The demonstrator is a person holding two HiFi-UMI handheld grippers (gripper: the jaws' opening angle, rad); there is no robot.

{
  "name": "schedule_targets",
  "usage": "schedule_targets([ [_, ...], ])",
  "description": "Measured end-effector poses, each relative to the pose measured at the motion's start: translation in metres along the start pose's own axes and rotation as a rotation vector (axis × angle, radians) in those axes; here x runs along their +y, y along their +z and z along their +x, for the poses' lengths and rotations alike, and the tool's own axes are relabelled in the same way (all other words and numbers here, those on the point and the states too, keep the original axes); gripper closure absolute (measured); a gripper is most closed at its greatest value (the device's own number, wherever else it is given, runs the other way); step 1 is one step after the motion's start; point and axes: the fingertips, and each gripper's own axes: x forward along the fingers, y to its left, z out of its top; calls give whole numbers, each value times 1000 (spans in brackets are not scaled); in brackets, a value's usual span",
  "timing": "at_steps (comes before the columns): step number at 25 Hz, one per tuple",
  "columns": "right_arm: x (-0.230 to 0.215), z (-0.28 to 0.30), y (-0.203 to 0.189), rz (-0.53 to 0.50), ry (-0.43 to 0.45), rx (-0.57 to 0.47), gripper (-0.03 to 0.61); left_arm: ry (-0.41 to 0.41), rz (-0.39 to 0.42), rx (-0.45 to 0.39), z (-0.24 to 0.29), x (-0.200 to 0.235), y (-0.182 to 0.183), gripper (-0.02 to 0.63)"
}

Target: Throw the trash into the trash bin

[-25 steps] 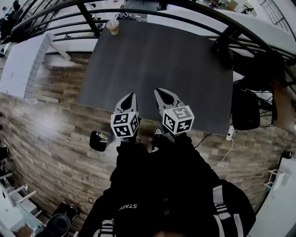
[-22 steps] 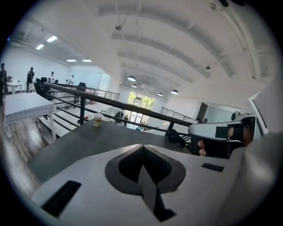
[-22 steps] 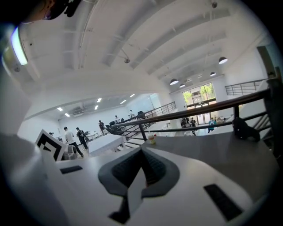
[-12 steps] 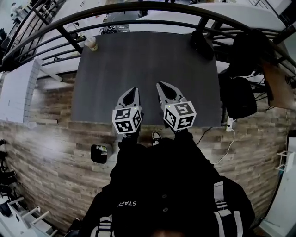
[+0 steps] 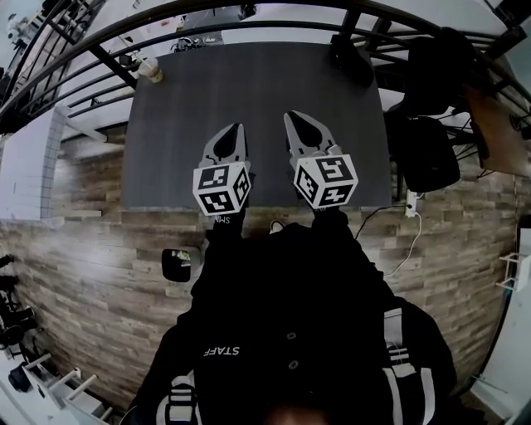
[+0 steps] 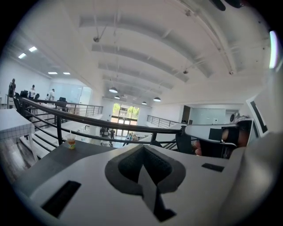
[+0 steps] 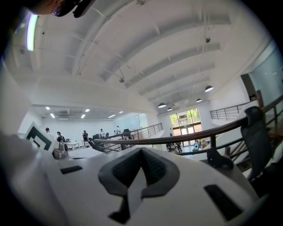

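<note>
A dark grey counter (image 5: pixel 274 83) fills the upper middle of the head view. Both tools are held out over the counter's near edge, side by side and apart, with their tips pointing toward its far side.

The left tool (image 5: pixel 236 129) has its jaws pressed together with nothing between them, and its own view shows the two pads meeting in one seam. The right tool (image 5: pixel 293 118) is closed the same way and is also empty.

The cup (image 5: pixel 150 69), a drink cup with a straw, stands upright at the counter's far left corner. It is well apart from both tools.

On the wood floor (image 5: pixel 83 249) just off the counter's near left corner sits a small black bin (image 5: pixel 177 264), as far as its shape can be read. What is inside it cannot be made out.

A black railing (image 5: pixel 249 17) curves past the counter's far edge. A black chair (image 5: pixel 431 153) stands at the counter's right side, and a white cable (image 5: pixel 406 266) trails over the floor by its near right corner.

The person's dark jacket fills the view below the counter's near edge.
</note>
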Motion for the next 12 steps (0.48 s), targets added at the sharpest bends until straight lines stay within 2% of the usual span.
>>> schedule_targets([
  [12,-8,1,7,-15,-3,-14,563,-2,21,-18,7,-10,12,614],
])
